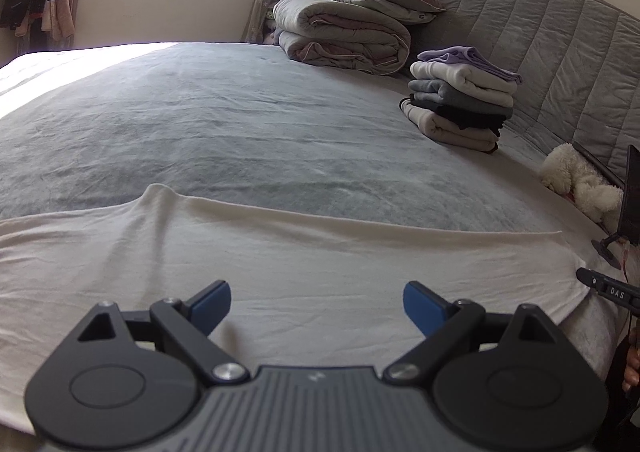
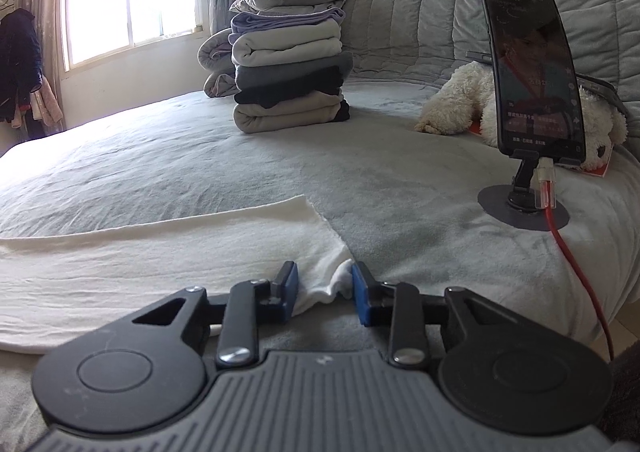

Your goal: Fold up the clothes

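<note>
Lying flat across the near side of the bed [image 1: 240, 124], the white garment [image 1: 280, 260] has its corner at 12 o'clock from the right gripper [image 2: 325, 288], bunched between the partly closed jaws; whether the pads pinch it I cannot tell. The left gripper [image 1: 317, 304] hovers wide open over the cloth. Folded clothes [image 2: 288, 76] are stacked at 11 o'clock.
</note>
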Demonstrator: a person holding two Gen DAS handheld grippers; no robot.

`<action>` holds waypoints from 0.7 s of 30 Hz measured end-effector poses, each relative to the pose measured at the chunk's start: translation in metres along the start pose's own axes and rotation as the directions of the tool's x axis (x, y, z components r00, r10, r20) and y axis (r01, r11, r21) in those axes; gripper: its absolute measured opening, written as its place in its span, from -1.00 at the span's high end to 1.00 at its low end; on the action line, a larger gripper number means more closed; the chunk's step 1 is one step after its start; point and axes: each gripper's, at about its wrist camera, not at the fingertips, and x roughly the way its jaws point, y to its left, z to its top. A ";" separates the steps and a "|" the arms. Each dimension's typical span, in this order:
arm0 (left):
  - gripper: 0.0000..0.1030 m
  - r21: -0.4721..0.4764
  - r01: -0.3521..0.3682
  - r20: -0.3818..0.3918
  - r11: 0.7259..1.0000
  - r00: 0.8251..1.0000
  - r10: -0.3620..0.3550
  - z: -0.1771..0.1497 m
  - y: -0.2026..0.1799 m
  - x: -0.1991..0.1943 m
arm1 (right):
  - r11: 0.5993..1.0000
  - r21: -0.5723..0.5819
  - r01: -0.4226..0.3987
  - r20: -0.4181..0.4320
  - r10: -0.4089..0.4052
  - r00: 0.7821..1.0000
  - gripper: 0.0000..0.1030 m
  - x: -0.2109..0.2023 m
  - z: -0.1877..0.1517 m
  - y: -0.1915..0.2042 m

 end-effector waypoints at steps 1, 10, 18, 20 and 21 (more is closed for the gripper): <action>-0.82 -0.006 0.016 -0.004 1.000 1.000 -0.016 0.000 0.000 0.000 | 1.000 0.008 -0.013 -0.006 0.013 1.000 0.74 0.000 0.001 0.001; -0.53 -0.033 0.239 -0.061 0.970 0.969 -0.241 0.007 -0.021 0.004 | 0.994 0.055 -0.090 -0.005 0.090 0.996 0.92 -0.005 0.016 0.016; -0.55 -0.266 0.417 -0.115 0.869 0.882 -0.458 0.004 -0.039 0.033 | 0.975 0.002 -0.220 -0.005 0.220 0.975 0.92 -0.014 0.023 0.055; -0.54 -0.330 0.432 -0.107 0.839 0.866 -0.488 0.004 -0.037 0.039 | 0.966 -0.025 -0.258 -0.015 0.257 0.966 0.92 -0.016 0.022 0.068; -0.54 -0.358 0.438 -0.103 0.825 0.859 -0.501 0.004 -0.037 0.042 | 0.960 -0.039 -0.278 -0.021 0.278 0.960 0.92 -0.018 0.022 0.074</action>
